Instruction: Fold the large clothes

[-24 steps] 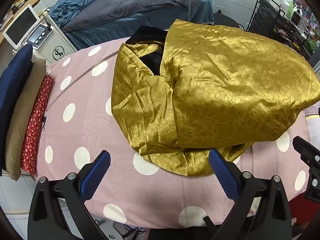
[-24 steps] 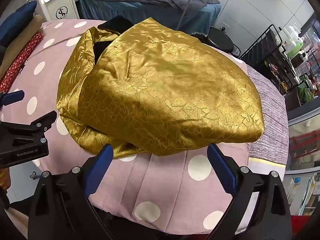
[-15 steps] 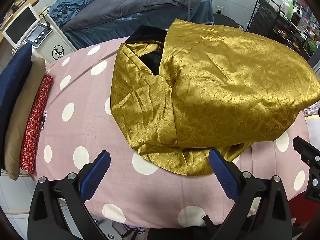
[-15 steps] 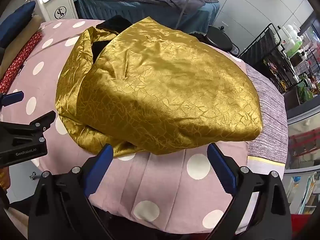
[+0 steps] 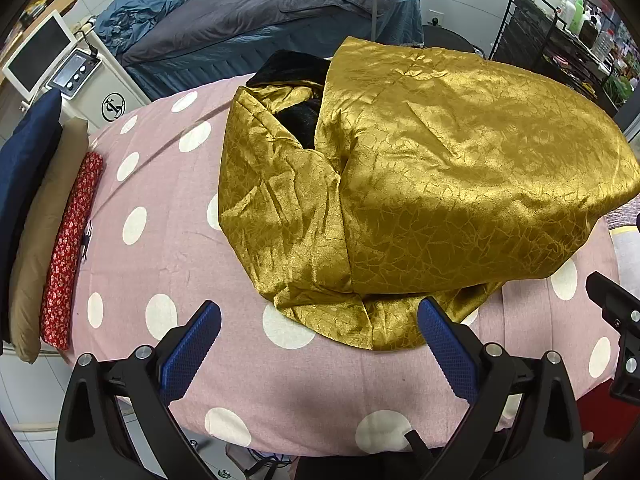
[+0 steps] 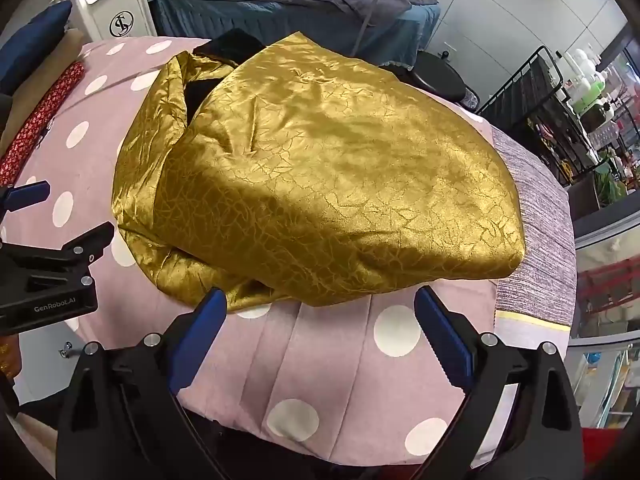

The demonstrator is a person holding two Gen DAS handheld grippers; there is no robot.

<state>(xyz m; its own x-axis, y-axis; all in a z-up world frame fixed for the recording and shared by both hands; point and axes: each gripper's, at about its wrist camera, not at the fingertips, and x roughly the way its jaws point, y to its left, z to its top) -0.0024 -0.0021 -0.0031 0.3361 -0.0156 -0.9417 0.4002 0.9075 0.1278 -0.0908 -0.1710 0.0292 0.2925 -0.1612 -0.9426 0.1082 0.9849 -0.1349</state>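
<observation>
While the left gripper (image 5: 318, 338) is hovering above the near edge of the table (image 5: 168, 240), its jaws are standing wide apart with nothing between them. In the left wrist view, the gold garment (image 5: 420, 184) is lying across the middle and far side of the table, on the pink polka-dot cover. It is already doubled over: a broad upper panel is covering a narrower lower layer that is spilling out toward the near edge and the left. A black lining (image 5: 298, 116) is showing at the far opening. A stack of folded fabrics (image 5: 44, 240) is sitting along the left edge.

In the right wrist view, the right gripper (image 6: 320, 332) is likewise hanging over the near edge, jaws wide apart and empty, just short of the garment's near hem (image 6: 256, 292). The garment's right side is reaching toward the right edge of the table.

Judged from this layout, the operator is working between folds, with neither gripper engaged. The next move is calling for each gripper to descend onto the loose near hem, close on a full layer stack, and carry it toward the far edge without dragging the slippery fabric out of alignment.
</observation>
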